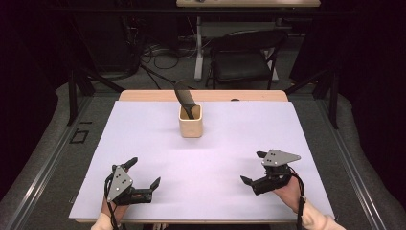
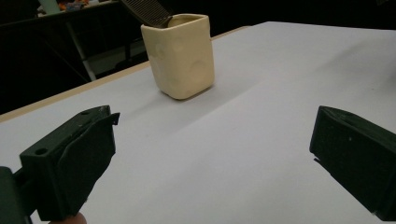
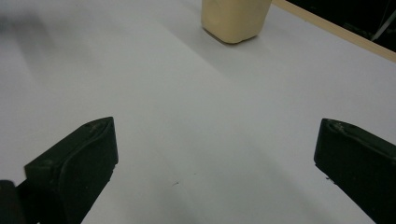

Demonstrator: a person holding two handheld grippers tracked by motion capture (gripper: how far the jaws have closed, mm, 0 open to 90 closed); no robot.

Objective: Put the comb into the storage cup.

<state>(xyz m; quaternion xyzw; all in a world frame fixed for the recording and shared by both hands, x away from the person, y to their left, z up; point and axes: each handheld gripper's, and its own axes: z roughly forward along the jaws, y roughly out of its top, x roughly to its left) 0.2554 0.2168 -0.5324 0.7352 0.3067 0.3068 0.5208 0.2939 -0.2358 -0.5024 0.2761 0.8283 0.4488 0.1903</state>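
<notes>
A cream square cup stands upright on the white table sheet, toward the back middle. A black comb leans out of it to the upper left. The left gripper view has the cup ahead with the comb in its mouth. Only the cup's base reaches the top of the right gripper view. My left gripper lies near the front left, open, nothing between its jaws. At the front right my right gripper is open too and holds nothing. Both sit well short of the cup.
A wooden table edge runs behind the white sheet. Beyond it stand a black chair and a white desk leg, with cables on the floor. Metal rails flank the table.
</notes>
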